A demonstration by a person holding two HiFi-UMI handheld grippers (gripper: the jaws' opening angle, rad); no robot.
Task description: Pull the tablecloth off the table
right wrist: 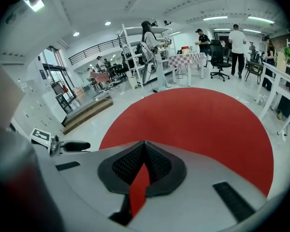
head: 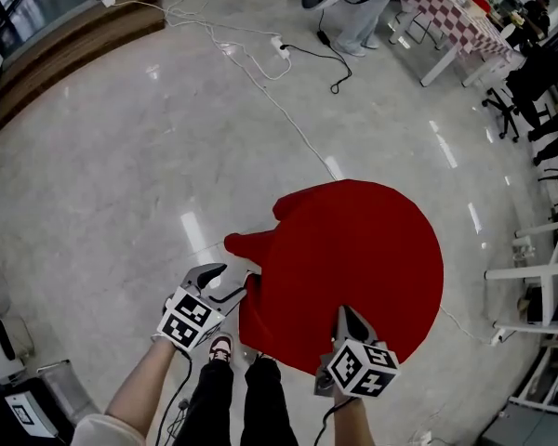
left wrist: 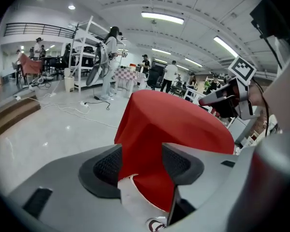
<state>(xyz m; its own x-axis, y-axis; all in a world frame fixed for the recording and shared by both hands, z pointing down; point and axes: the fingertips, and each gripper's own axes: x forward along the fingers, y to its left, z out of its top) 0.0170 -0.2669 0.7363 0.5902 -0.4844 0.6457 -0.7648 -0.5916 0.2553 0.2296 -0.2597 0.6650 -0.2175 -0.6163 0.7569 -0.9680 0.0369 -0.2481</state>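
I see the round, plain red tablecloth [head: 353, 258] spread flat over a round top, its near edge hanging down towards the person's legs. The right gripper [head: 347, 316] sits over the cloth's near rim; its jaws are pressed together on a narrow strip of the red fabric that runs out between the dark ribbed pads [right wrist: 159, 164]. The left gripper [head: 231, 282] is at the cloth's near left edge, just beside a bunched fold. Its jaws stand apart, and the hanging red fabric fills the gap between them without either pad pressing on it. Beyond the cloth's far side, a white cable [head: 279, 110] trails across the glossy grey floor [head: 121, 156].
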